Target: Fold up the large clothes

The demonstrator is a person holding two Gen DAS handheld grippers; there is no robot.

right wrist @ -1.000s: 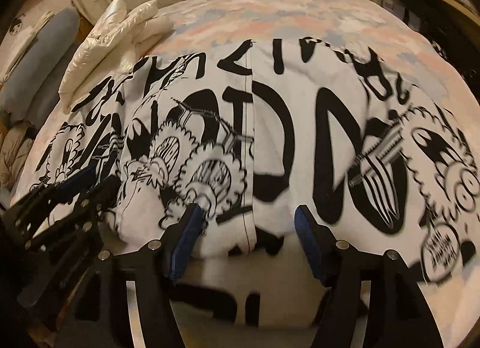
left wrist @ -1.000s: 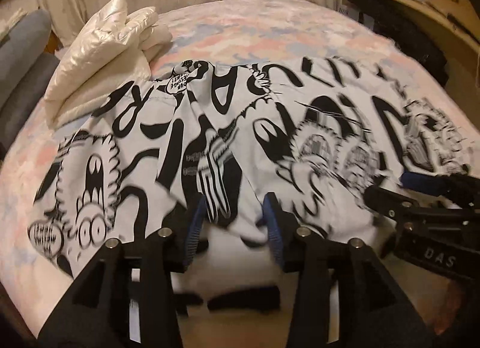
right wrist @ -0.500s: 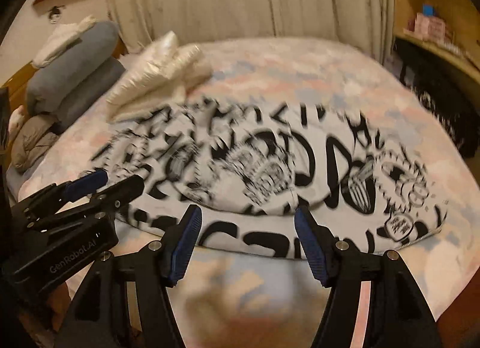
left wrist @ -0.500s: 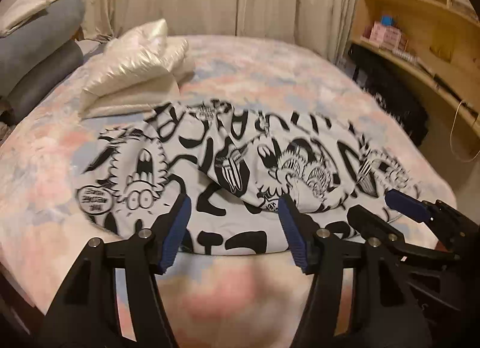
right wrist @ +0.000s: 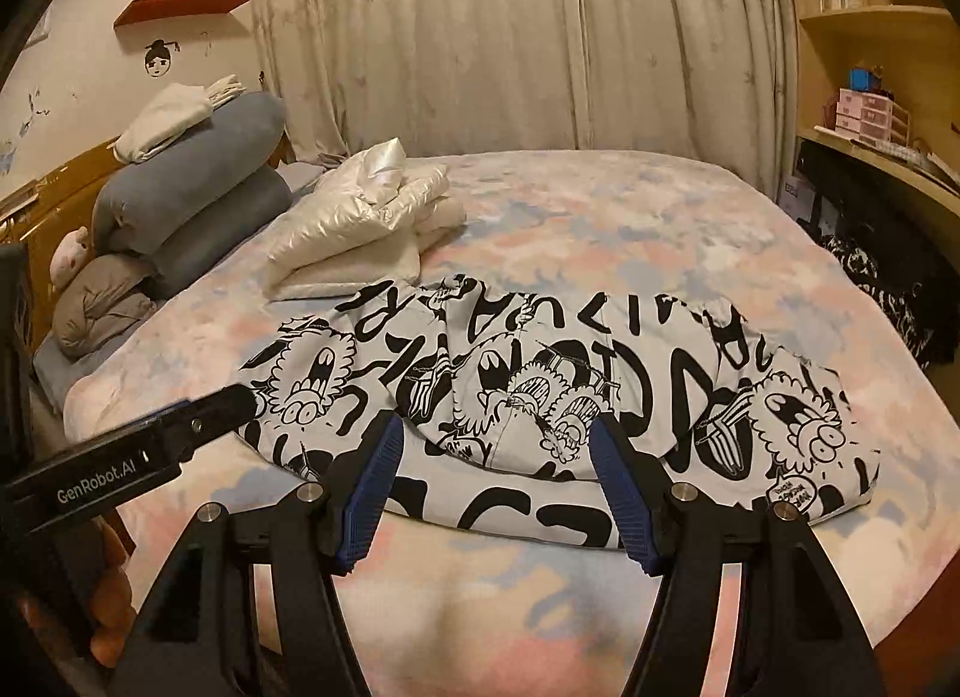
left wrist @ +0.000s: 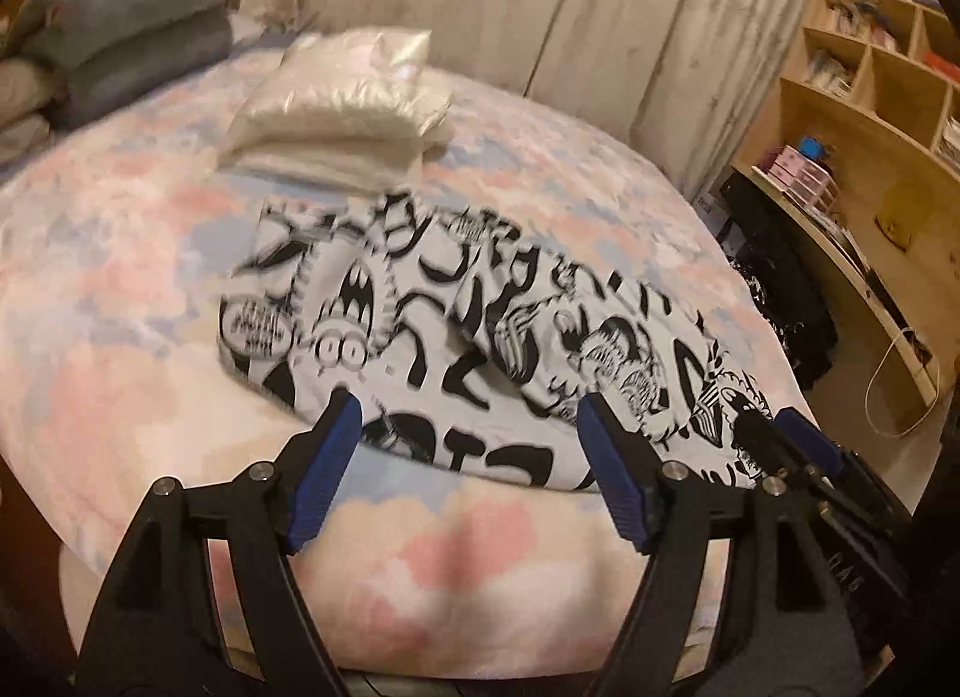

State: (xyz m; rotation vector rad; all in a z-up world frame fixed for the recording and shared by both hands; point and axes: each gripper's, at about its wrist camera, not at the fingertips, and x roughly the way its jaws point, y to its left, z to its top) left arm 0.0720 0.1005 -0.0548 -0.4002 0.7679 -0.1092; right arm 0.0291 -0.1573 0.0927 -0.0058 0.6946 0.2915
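I hold both released grippers, left gripper [left wrist: 468, 451] and right gripper [right wrist: 495, 469], above the printed garment [right wrist: 540, 397]; next fold should align edges squarely.

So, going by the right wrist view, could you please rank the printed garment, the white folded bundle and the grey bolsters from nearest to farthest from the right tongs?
1. Printed garment, directly ahead of the right tongs.
2. White folded bundle, beyond it, left of centre.
3. Grey bolsters, far left by the headboard.

"GenRobot.AI" on left hand-held gripper [right wrist: 180, 427]; garment lettering illegible
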